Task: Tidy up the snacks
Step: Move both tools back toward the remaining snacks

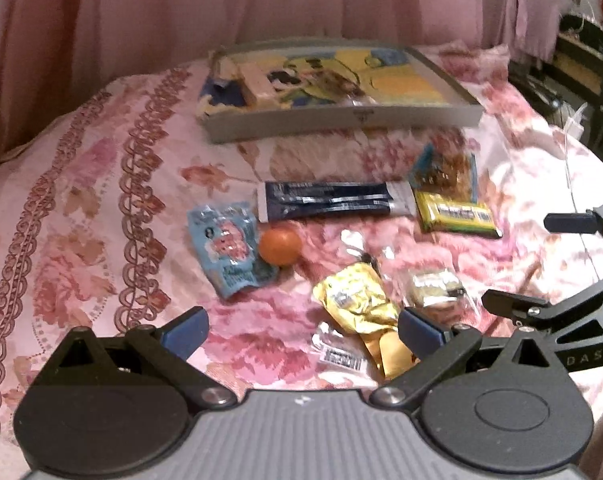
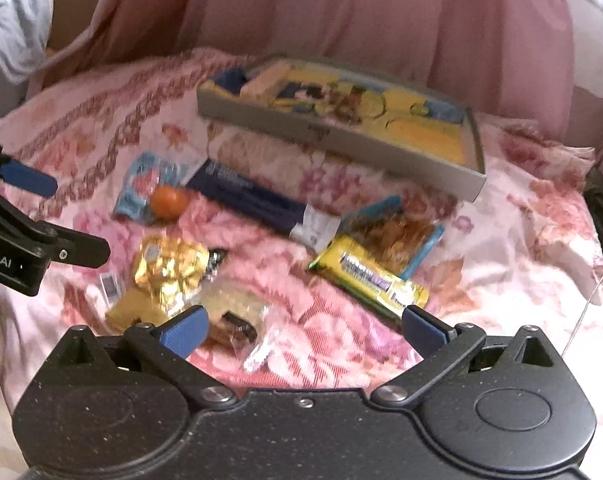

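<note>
Left gripper (image 1: 303,330): fingers spread wide, nothing between them, hovering low over the near snacks.
Right gripper (image 2: 303,330): also spread wide and empty, hanging above the near edge of the spread.
Bedspread (image 1: 81,208): pink floral cloth, with all the snacks lying loose on it.
Tray (image 1: 341,118): shallow grey-walled box with a yellow cartoon picture inside, at the far side of the cloth; a pale block lay in its left end, though blur kept me from naming it.
Dark blue packet (image 1: 333,200): long, lying flat across the middle, between tray and grippers.
Orange ball (image 1: 279,246): round, just in front of the dark blue packet's left end, touching the light blue pouch (image 1: 229,252).
Yellow-green bar (image 1: 457,216): right of the dark blue packet, overlapping a blue-edged bag (image 1: 445,176) of brown pieces.
Gold foil pack (image 1: 355,300): crumpled, closest to the left gripper's right finger.
Clear wrapped sweet (image 1: 435,288): just right of the gold foil pack.
Curtain (image 1: 221,0): pink, hanging behind the tray.
</note>
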Tool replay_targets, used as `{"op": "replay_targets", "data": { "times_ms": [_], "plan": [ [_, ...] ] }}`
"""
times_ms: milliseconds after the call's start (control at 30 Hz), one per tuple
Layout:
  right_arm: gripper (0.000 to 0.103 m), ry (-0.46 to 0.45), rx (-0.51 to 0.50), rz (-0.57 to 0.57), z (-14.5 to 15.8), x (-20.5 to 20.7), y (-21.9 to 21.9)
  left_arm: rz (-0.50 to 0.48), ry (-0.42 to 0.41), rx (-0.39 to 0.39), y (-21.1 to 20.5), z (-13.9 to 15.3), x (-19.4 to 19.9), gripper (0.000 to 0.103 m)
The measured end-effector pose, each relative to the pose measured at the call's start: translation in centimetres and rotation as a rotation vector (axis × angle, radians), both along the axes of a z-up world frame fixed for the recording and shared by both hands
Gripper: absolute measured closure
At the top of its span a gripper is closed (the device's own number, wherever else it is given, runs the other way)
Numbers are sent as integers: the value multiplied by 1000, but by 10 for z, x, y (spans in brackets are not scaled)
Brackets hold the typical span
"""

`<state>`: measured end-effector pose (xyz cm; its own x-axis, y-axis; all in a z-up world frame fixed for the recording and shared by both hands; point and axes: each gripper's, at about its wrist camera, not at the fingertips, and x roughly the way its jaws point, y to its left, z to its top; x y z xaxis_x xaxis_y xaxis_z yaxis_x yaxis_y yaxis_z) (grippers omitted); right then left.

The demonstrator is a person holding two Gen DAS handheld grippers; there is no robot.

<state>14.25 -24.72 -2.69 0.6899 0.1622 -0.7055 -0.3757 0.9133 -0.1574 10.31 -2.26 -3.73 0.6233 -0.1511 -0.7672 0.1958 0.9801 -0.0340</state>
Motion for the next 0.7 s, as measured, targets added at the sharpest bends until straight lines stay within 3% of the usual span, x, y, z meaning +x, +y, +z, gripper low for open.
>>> {"op": "replay_targets", "data": {
  "times_ms": [167,433,700],
  "plan": [
    [1,9,-44,49,-5,8,-1,-37,24,8,-5,-4,2,0],
    [1,-31,-136,237,-15,15,1,-109,69,-21,-15,-10,5,0],
    [2,22,-90,407,-32,24,-1,-144,147,-67,-23,-23,14,1]
  ]
}}
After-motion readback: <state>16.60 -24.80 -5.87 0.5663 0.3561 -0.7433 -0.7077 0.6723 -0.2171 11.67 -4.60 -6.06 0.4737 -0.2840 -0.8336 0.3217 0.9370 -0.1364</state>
